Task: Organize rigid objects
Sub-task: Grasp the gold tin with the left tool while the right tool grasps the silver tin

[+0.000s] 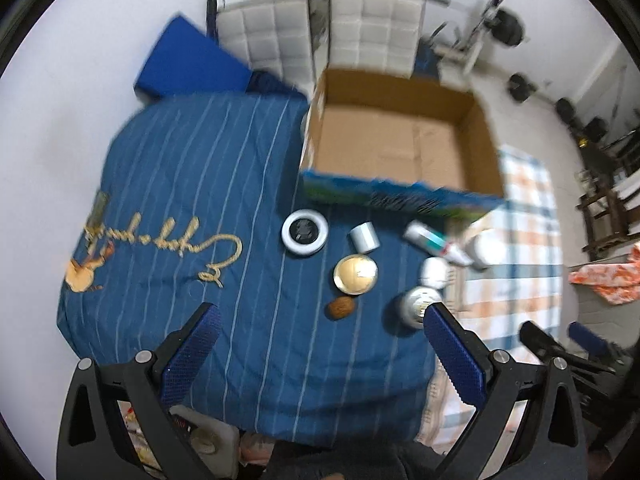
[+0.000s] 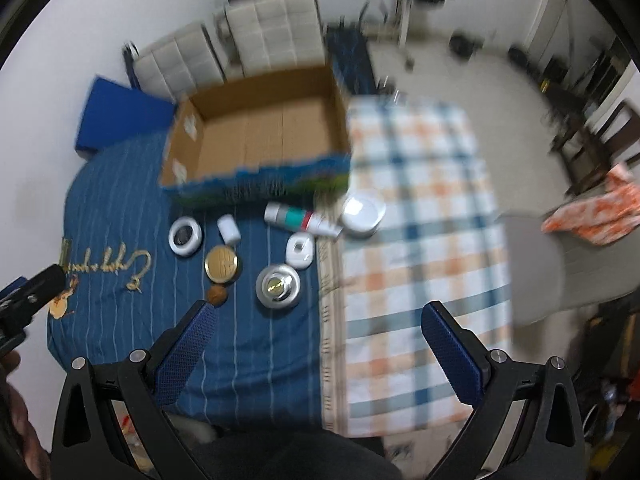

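Observation:
An open cardboard box (image 1: 400, 148) (image 2: 264, 136) stands empty on the blue striped blanket (image 1: 180, 184). In front of it lie a white ring with a dark centre (image 1: 305, 232) (image 2: 185, 236), a small white cylinder (image 1: 364, 237) (image 2: 229, 229), a gold round lid (image 1: 355, 274) (image 2: 222, 264), a brown nut-like piece (image 1: 341, 307) (image 2: 218, 294), a silver round object (image 1: 418, 305) (image 2: 278, 286), a white-and-teal tube (image 1: 434, 242) (image 2: 298, 218), a white case (image 2: 300, 250) and a white bowl (image 2: 363, 213). Both my left gripper (image 1: 320, 344) and right gripper (image 2: 316, 344) hover open above the bed, holding nothing.
A plaid sheet (image 2: 416, 248) covers the bed's right part. A blue cushion (image 1: 192, 62) and white padded chairs (image 1: 320, 36) stand behind the box. Gym weights (image 1: 508, 26) and dark furniture line the far wall. An orange patterned cloth (image 2: 596, 212) lies at right.

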{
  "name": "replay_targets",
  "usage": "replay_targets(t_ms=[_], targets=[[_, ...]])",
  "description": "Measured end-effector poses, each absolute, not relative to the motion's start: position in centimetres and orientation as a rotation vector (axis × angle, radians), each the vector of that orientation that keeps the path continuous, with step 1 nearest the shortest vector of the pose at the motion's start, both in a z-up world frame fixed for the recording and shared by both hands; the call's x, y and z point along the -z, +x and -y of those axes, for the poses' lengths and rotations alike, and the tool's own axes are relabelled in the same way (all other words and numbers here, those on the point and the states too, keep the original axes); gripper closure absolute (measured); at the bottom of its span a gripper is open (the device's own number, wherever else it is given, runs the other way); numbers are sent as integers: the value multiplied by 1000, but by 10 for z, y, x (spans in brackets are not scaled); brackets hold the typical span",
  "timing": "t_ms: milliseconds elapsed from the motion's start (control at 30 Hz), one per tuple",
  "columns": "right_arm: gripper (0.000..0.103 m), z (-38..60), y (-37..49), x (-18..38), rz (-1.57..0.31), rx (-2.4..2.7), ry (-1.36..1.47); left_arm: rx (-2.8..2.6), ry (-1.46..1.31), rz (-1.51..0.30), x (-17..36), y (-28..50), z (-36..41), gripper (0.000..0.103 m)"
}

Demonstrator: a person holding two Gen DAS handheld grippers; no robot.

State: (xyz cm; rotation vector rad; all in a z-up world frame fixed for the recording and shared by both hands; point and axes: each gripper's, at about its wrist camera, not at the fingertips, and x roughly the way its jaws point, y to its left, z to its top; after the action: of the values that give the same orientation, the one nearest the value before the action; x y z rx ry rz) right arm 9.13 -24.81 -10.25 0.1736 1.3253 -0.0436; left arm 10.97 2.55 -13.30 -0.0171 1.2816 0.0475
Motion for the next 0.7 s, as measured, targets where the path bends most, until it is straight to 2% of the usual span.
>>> replay_targets(t_ms=[200,333,400,500,700], targets=[[2,214,151,275,-1599,30,233,-93,14,-1480,254,150,-32,0],[7,193,161,350,-1721,32,311,-108,20,-1563,307,161,-34,0],[12,186,161,370,-1748,25,343,-106,-13,-1592,325,166,-37,0],[29,182,157,391,-1782,79,333,-94,-73,-1625,341,174,-40,0],[32,209,141,386,-1774,107,306,-5,-129,-1651,361,192,-23,0]])
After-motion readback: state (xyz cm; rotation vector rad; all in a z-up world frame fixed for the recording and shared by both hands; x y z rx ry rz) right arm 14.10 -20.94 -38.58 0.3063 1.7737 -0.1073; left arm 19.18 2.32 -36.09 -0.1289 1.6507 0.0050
